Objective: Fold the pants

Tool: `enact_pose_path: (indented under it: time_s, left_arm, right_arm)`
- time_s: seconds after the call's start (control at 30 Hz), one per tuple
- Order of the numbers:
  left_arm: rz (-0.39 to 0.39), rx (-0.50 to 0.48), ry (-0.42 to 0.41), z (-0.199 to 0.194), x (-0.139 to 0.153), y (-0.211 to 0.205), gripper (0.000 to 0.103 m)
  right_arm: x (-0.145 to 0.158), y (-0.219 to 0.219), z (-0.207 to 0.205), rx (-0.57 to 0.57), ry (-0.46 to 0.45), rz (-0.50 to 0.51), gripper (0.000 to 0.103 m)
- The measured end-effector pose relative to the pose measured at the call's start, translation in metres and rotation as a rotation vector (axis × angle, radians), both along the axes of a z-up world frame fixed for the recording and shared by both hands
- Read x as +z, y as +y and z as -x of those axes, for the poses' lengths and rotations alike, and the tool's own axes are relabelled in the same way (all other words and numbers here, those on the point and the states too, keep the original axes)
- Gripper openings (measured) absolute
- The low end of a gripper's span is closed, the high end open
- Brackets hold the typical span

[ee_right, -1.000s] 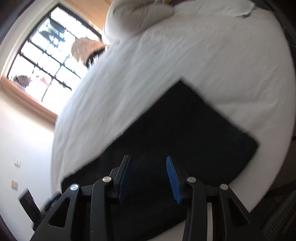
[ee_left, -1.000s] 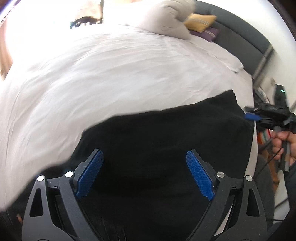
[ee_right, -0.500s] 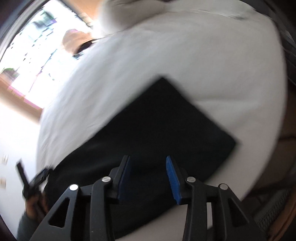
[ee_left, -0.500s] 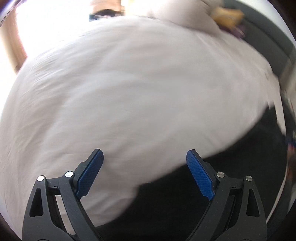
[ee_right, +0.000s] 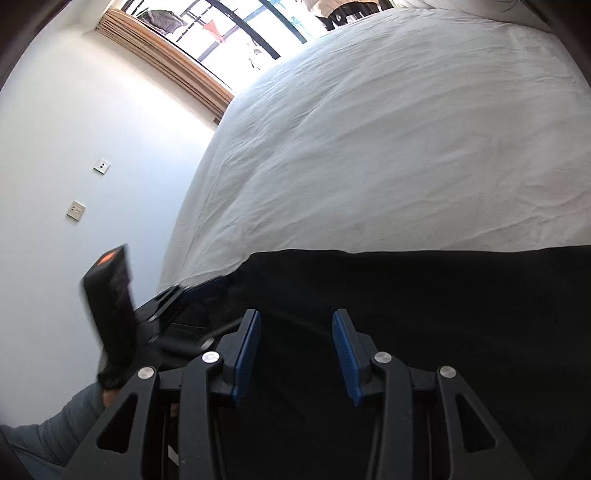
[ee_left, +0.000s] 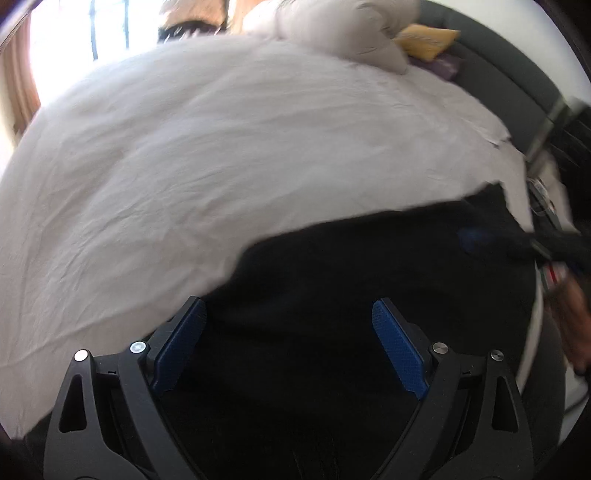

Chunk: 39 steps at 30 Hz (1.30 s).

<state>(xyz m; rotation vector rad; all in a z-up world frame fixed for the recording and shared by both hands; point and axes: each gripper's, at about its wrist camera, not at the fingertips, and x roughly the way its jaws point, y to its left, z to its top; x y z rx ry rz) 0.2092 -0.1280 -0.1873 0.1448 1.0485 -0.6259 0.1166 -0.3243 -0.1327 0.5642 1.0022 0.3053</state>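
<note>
The black pants (ee_left: pixel 369 280) lie folded flat on the white bed near its front edge; they also fill the lower part of the right wrist view (ee_right: pixel 424 314). My left gripper (ee_left: pixel 288 343) is open and empty, hovering over the pants' left part. My right gripper (ee_right: pixel 295 350) is open and empty, low over the pants. The right gripper shows blurred in the left wrist view (ee_left: pixel 517 243) over the pants' right end. The left gripper shows in the right wrist view (ee_right: pixel 177 302) at the pants' left end.
The white bed sheet (ee_left: pixel 240 147) stretches away behind the pants. A bunched duvet (ee_left: pixel 343 29) and a yellow pillow (ee_left: pixel 424 40) lie at the dark headboard (ee_left: pixel 517 85). A window (ee_right: pixel 258 33) and a white wall (ee_right: pixel 92 147) stand to the left.
Both grippers swung about over the pants and stayed open. The right wrist view turned left toward the wall and window. The left wrist view swept off the pants and back.
</note>
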Motion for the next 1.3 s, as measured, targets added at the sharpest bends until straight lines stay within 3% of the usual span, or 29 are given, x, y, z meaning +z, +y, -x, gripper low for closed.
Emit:
enact_pose_path:
  time_s: [0.1, 0.2, 0.27, 0.33, 0.4, 0.5, 0.6, 0.67, 0.73, 0.87, 0.93, 1.07, 1.13, 1.17, 1.23, 1.3]
  left_arm:
    - [-0.018, 0.069, 0.017, -0.034, -0.015, 0.006, 0.092]
    - [-0.098, 0.066, -0.048, -0.043, -0.012, -0.009, 0.092]
    - [-0.122, 0.137, -0.112, -0.046, -0.001, -0.003, 0.091]
    - [-0.047, 0.189, -0.139, -0.046, 0.015, 0.008, 0.091]
    - [0.036, 0.180, -0.140, -0.036, 0.029, 0.017, 0.091]
    - [0.104, 0.036, -0.077, -0.008, 0.031, 0.009, 0.091]
    - [-0.013, -0.026, -0.059, 0.017, 0.004, -0.004, 0.091]
    - [-0.003, 0.005, -0.030, 0.015, -0.010, 0.001, 0.091]
    - [0.023, 0.042, -0.025, 0.011, -0.004, 0.011, 0.091]
    - [0.031, 0.052, -0.114, 0.028, 0.032, 0.034, 0.091]
    - [0.061, 0.056, -0.122, 0.041, 0.046, 0.045, 0.091]
    - [0.058, 0.085, -0.103, 0.066, 0.051, 0.062, 0.091]
    - [-0.003, 0.115, -0.073, 0.081, 0.027, 0.082, 0.091]
    - [0.007, 0.106, -0.057, 0.082, 0.011, 0.094, 0.091]
    - [0.079, 0.088, -0.081, 0.083, 0.007, 0.099, 0.091]
    - [0.050, 0.097, -0.069, 0.082, 0.015, 0.096, 0.091]
  right_arm:
    - [0.003, -0.011, 0.018, -0.020, 0.013, 0.041, 0.044]
    - [-0.003, -0.032, 0.033, -0.073, 0.039, 0.055, 0.044]
    - [-0.010, -0.045, 0.047, -0.115, 0.055, 0.056, 0.044]
    - [-0.016, -0.058, 0.062, -0.154, 0.064, 0.043, 0.044]
    - [-0.021, -0.067, 0.074, -0.179, 0.061, 0.016, 0.044]
    - [-0.026, -0.076, 0.089, -0.183, 0.056, -0.024, 0.044]
    - [-0.036, -0.085, 0.103, -0.185, 0.098, 0.019, 0.044]
    - [-0.048, -0.101, 0.118, -0.248, 0.148, 0.055, 0.044]
    - [-0.053, -0.127, 0.142, -0.326, 0.153, -0.015, 0.044]
    - [-0.046, -0.172, 0.189, -0.499, 0.158, 0.013, 0.044]
    - [-0.036, -0.184, 0.201, -0.550, 0.119, -0.003, 0.044]
    - [-0.026, -0.169, 0.191, -0.447, 0.053, -0.069, 0.052]
    - [-0.040, -0.149, 0.176, -0.353, 0.093, -0.075, 0.059]
    - [-0.050, -0.144, 0.172, -0.334, 0.123, -0.057, 0.058]
    - [-0.067, -0.146, 0.173, -0.356, 0.140, -0.061, 0.053]
    - [-0.063, -0.152, 0.181, -0.405, 0.144, -0.087, 0.051]
